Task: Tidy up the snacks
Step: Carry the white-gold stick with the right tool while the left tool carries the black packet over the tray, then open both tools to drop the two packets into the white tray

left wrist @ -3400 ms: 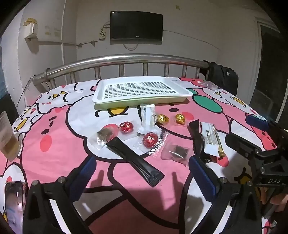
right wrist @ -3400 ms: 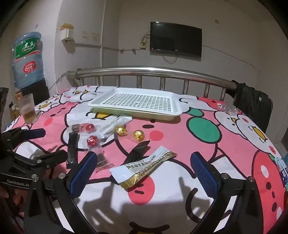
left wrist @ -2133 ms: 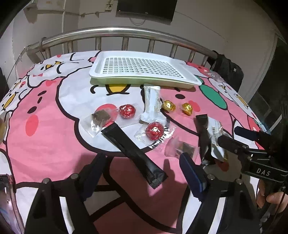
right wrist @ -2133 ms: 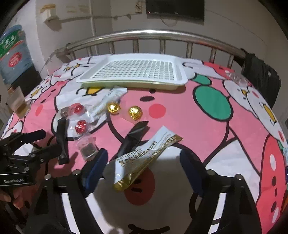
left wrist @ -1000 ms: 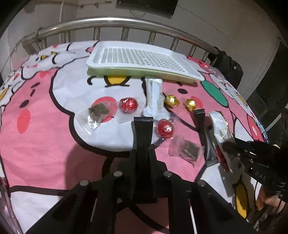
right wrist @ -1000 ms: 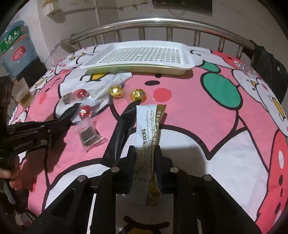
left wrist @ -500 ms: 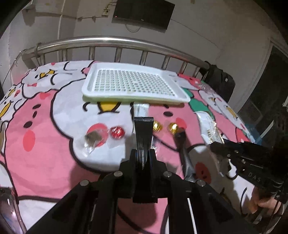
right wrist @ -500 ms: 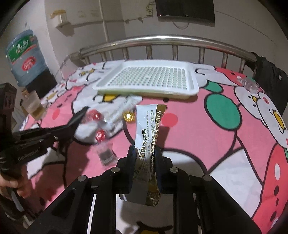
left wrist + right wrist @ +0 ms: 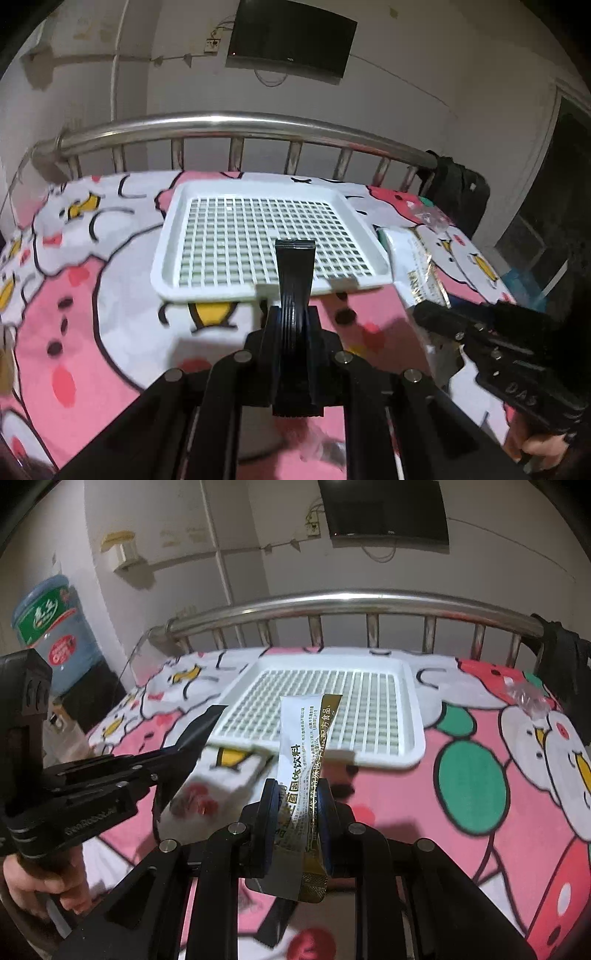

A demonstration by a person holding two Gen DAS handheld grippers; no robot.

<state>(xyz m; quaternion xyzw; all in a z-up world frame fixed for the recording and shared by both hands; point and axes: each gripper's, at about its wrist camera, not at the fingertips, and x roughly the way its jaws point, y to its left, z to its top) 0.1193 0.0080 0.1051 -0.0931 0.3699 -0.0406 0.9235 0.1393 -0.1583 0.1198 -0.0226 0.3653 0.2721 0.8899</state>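
Two stick packets are held clear of the bed at once, both aimed at the white slotted tray [image 9: 207, 258] near the steel headrail [image 9: 236, 123]. The left gripper [image 9: 293, 325] has its jaws closed tight on a black stick packet [image 9: 295, 266], whose free end stands up in front of the tray's near edge; the right gripper [image 9: 297, 812] has its jaws pinched on a white-and-gold drink sachet [image 9: 306, 734], gripped low on its length so that most of it rises above the pads. The step in hand is judged to be the carry to the tray, which looks empty. To do it well, both packets should be brought over the tray's rim before any release, since the near wall could catch a drooping end. Each should be lowered until its free end rests on the grid, then laid flat along the tray's length, side by side rather than crossed, so that room is left for the rest. The two grippers are close together, so separate lanes should be kept and one opened before the other. Other small wrapped sweets [image 9: 192, 801] lie blurred on the cartoon-print sheet [image 9: 480, 775] and are yet to be gathered.
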